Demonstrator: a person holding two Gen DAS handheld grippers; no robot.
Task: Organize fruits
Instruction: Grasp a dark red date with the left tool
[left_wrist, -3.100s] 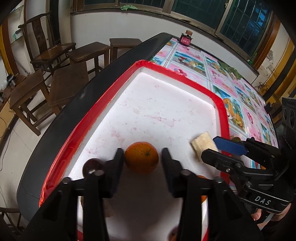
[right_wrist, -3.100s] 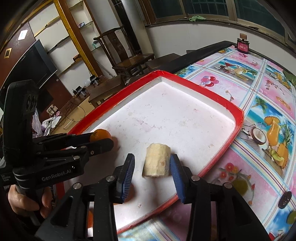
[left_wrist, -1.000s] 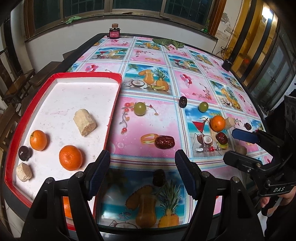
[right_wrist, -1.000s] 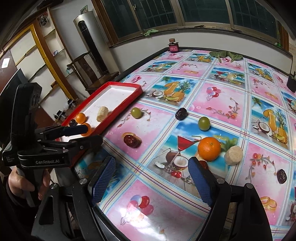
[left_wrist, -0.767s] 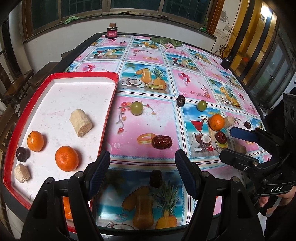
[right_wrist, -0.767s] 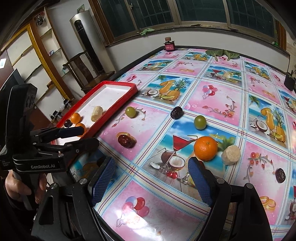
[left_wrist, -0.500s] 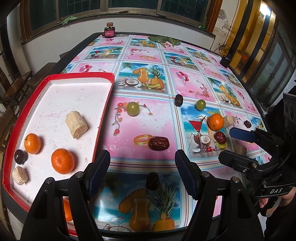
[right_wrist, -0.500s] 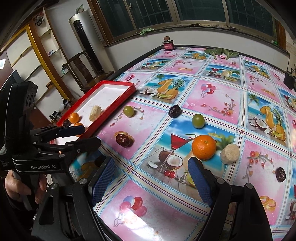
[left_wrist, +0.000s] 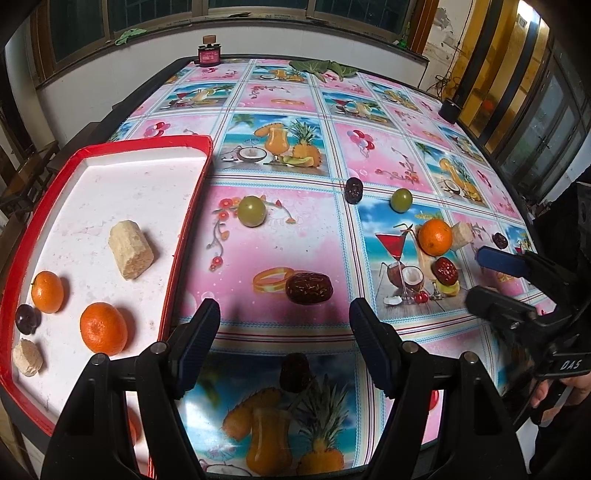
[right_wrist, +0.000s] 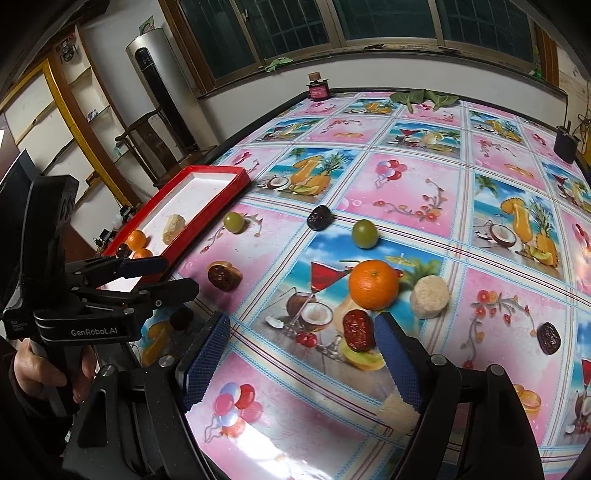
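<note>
My left gripper (left_wrist: 284, 332) is open and empty above the table's near edge, just behind a dark date (left_wrist: 309, 287); another date (left_wrist: 294, 372) lies below the jaws. The red-rimmed white tray (left_wrist: 184, 225) at the left holds two oranges (left_wrist: 103, 328), a pale chunk (left_wrist: 130, 249) and small pieces. My right gripper (right_wrist: 303, 354) is open and empty, with a red date (right_wrist: 357, 334) just inside its right finger. An orange (right_wrist: 373, 283) and a pale round chunk (right_wrist: 430, 296) lie beyond it. Two green grapes (right_wrist: 364, 233) and dark dates (right_wrist: 320, 217) lie mid-table.
The table has a pink fruit-print cloth (left_wrist: 388, 162). A small red jar (left_wrist: 209, 51) stands at the far edge, a dark cup (left_wrist: 450, 109) at the far right. Wooden chairs (right_wrist: 155, 136) and shelves stand left of the table. A date (right_wrist: 550, 338) lies at the right.
Both grippers let go of the fruit in the tray and pulled back and rightwards over the table. In the last second both have drifted slightly further right and closer to the loose fruit.
</note>
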